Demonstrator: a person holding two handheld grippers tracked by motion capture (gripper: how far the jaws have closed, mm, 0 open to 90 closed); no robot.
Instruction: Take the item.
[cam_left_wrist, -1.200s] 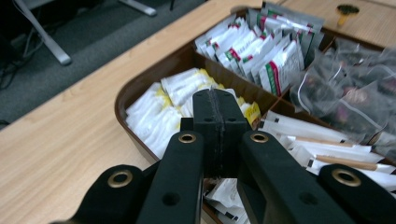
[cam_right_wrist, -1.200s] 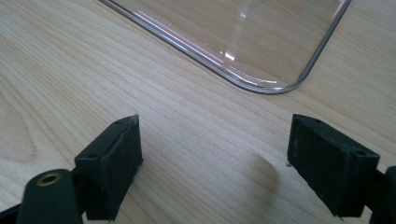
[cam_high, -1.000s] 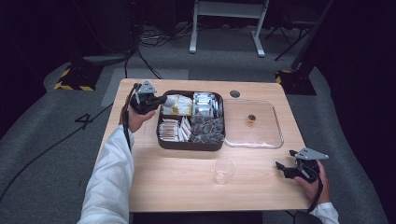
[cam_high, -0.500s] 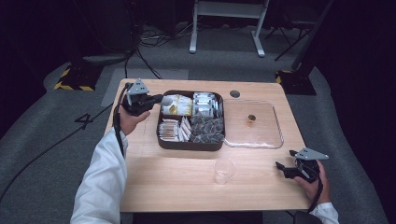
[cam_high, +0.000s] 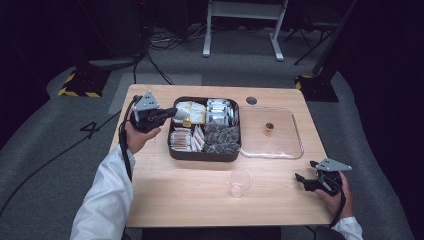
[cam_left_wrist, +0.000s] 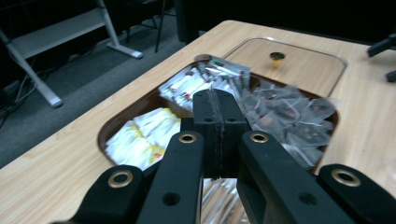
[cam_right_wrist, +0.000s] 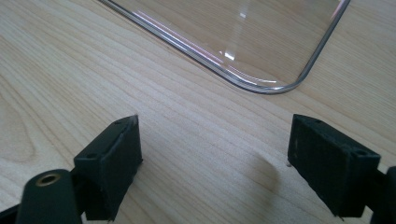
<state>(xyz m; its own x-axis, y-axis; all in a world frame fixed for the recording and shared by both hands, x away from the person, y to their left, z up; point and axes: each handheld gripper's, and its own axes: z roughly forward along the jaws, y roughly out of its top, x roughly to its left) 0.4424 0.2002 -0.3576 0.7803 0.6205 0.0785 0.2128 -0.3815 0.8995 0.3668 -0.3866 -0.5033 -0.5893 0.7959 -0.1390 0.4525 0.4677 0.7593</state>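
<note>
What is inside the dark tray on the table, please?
The dark tray holds yellow-white sachets, silver-white packets, brown-white sticks and clear tea bags. What lies beneath them is covered.

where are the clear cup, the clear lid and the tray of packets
clear cup (cam_high: 240, 182), high view, on its side wall
clear lid (cam_high: 287, 150), high view, on a bare part near its front edge
tray of packets (cam_high: 202, 156), high view, on its front wall

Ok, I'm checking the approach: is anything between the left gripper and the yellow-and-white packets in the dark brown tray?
Nothing visible. The left gripper, jaws shut, hovers over the left side of the dark brown tray; the yellow-and-white packets lie uncovered below. The clear lid lies aside on the table.
</note>
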